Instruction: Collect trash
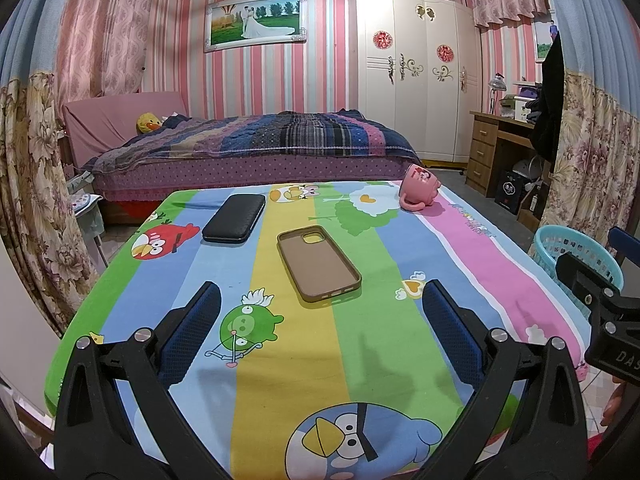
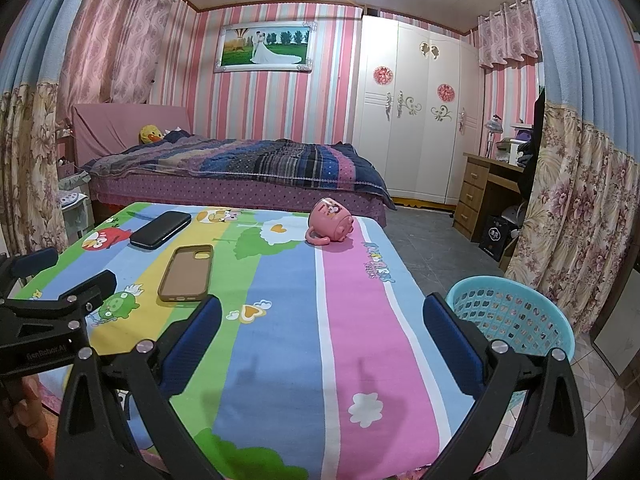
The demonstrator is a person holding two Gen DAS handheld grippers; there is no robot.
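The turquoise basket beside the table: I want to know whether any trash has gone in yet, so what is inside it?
Through the turquoise basket lattice, only its own far wall shows. Its bottom is hidden behind the near wall and the right gripper, so I cannot tell.

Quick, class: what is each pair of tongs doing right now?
Left tongs: open, holding nothing.
Right tongs: open, holding nothing.
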